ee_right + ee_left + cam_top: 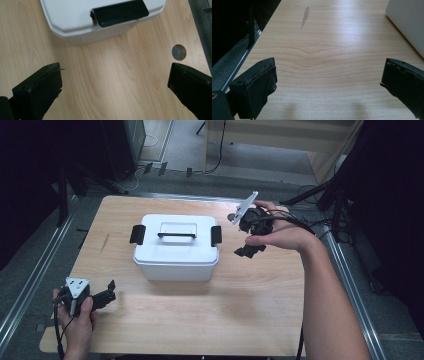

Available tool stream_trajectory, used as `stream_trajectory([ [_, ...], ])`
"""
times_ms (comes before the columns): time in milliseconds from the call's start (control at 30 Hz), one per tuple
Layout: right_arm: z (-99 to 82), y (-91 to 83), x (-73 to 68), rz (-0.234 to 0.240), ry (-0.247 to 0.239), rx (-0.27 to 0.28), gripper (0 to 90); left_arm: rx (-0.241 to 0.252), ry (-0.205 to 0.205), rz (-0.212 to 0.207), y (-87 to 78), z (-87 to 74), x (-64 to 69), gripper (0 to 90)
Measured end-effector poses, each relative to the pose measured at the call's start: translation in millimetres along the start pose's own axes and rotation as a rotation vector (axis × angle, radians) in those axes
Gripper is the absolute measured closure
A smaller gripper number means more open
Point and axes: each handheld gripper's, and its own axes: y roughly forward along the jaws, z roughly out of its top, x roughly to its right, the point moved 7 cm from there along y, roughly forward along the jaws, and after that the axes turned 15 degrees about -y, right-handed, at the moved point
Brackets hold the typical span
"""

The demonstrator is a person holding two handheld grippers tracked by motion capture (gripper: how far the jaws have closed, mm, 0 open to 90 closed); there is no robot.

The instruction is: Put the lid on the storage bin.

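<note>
Counter [210,320]: a pale wooden top with visible grain is seen; a dark streak [305,16] is marked on its left part and a round grey plug [179,52] is set into it near the far right corner
Room: grey floor and metal rails are seen around the counter, with dark stands and cables behind
White box [176,247]: it is placed in the middle of the counter, lid on, with a handle on top and a black latch [120,12] at each end
Left tool [102,296]: it is held low over the near left corner, jaws wide apart, nothing between them
Right tool [250,251]: it is held just right of the box, pointed at the latch, jaws wide, nothing gripped
Obstruction: only bare wood is found between the right tool and the box
</note>
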Motion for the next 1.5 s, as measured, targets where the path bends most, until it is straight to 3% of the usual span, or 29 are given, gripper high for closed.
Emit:
stream_trajectory([
  [500, -36.7, 5.1, -18.2, 0.004, 0.037, -0.016, 0.0, -0.001, -0.001, 0.001, -0.4, -0.4, 0.0, 0.6],
  [1200, -71.5, 14.8, -42.6, -0.007, 0.060, -0.020, 0.0, 0.003, 0.008, 0.002, -0.3, -0.5, 0.9, 0.6],
  [1500, -92.7, 22.3, -55.3, -0.009, 0.096, -0.023, 0.0, 0.003, 0.008, 0.003, -0.4, -0.6, 0.9, 0.6],
])
